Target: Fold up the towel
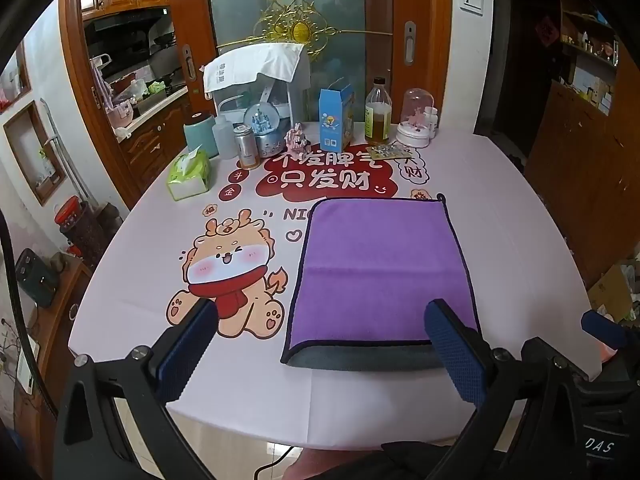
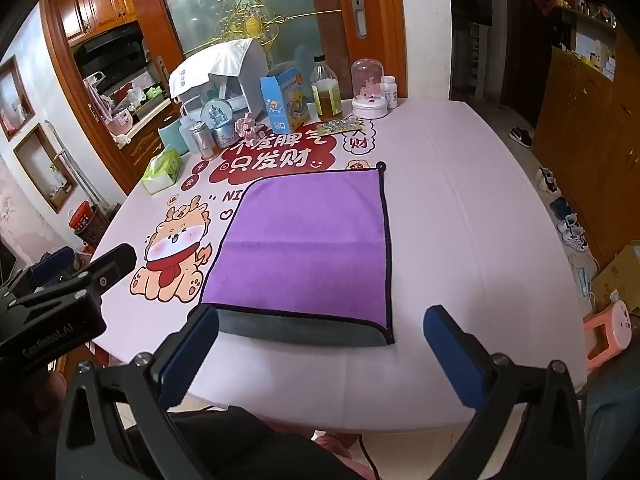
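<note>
A purple towel [image 1: 380, 268] with a dark hem lies folded on the pink printed tablecloth; its grey underside shows as a strip along the near edge. It also shows in the right wrist view [image 2: 304, 244]. My left gripper [image 1: 320, 344] is open and empty, above the table just short of the towel's near edge. My right gripper [image 2: 320, 344] is open and empty, at the towel's near edge; its left finger [image 2: 188, 354] stands by the near left corner. The left gripper's body shows in the right wrist view [image 2: 60, 296] at the far left.
At the table's far side stand a tissue pack [image 1: 189, 174], a can [image 1: 247, 147], a snow globe [image 1: 266, 128], a blue carton [image 1: 336, 120], an oil bottle [image 1: 378, 114] and a glass dome [image 1: 416, 120]. A pink stool [image 2: 608, 332] and shoes [image 2: 568, 224] are on the floor at right.
</note>
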A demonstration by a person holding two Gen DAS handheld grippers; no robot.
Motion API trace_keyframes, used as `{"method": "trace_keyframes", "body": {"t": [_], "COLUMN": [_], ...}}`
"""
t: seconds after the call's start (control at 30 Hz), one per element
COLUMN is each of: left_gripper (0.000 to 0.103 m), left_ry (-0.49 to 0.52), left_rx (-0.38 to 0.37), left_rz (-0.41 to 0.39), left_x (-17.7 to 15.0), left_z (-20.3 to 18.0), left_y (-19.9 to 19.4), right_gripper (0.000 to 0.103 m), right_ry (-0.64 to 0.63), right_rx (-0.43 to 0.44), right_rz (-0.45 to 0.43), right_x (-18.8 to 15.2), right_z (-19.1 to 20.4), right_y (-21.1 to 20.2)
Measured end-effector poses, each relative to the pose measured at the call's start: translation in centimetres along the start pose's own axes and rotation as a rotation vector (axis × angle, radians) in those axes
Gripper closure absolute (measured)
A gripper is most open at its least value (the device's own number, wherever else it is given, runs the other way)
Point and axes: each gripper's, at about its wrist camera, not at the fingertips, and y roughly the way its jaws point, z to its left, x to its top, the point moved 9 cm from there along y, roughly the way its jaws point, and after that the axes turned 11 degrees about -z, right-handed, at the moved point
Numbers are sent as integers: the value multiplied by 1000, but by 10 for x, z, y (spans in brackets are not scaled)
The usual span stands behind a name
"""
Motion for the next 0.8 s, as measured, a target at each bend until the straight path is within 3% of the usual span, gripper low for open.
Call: {"method": "trace_keyframes", "body": {"t": [0.8], "left_gripper": [1], "left_ry": [-9], "left_rx": [-2], "left_rz": [2], "left_x": [-3], "left_z": [8], "left_y": [2], "right_gripper": [1], "right_ry": [-12], "right_rx": [-12], "right_rz": [7], "right_x": [3], "right_z": [4], "right_y": [5]}}
